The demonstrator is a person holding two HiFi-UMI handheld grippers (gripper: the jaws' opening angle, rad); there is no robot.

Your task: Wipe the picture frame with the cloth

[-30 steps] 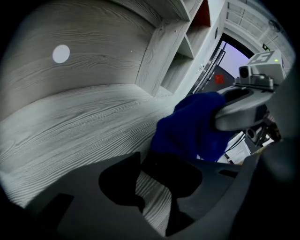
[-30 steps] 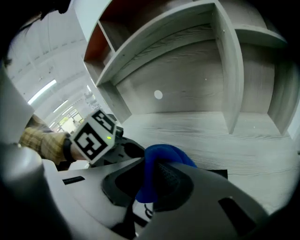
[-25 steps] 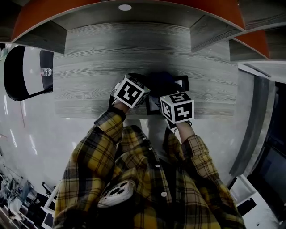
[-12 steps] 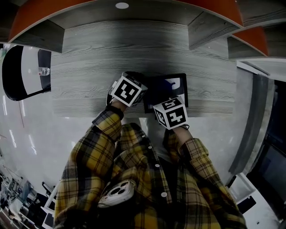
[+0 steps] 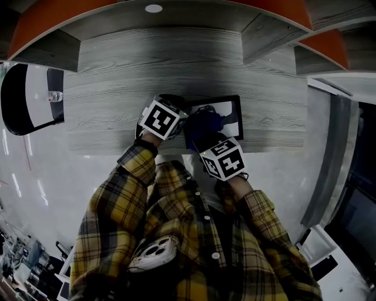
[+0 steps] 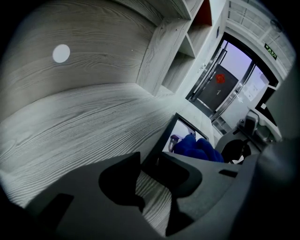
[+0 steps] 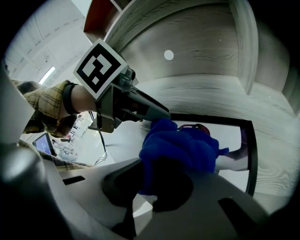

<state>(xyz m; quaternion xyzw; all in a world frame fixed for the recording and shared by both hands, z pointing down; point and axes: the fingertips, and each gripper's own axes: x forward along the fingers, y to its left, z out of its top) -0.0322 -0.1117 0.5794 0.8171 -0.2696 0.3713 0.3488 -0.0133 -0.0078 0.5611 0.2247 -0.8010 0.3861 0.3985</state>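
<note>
A black picture frame lies flat on the grey wood table, with a white picture under its glass. My left gripper pinches the frame's near left corner between its jaw tips and keeps still. My right gripper is shut on a bunched blue cloth, which rests on the glass near the frame's left side. In the right gripper view the cloth fills the jaws, with the frame's rim beyond. The left gripper view shows the cloth over the picture.
Grey shelf walls and orange panels close the table at the back and sides. A white disc sits on the back wall. A black chair stands left of the table. My plaid sleeves cover the table's near edge.
The right gripper has dragged the blue cloth across the glass towards me and to the left, uncovering the frame's far right part. The left gripper has stayed on the corner.
</note>
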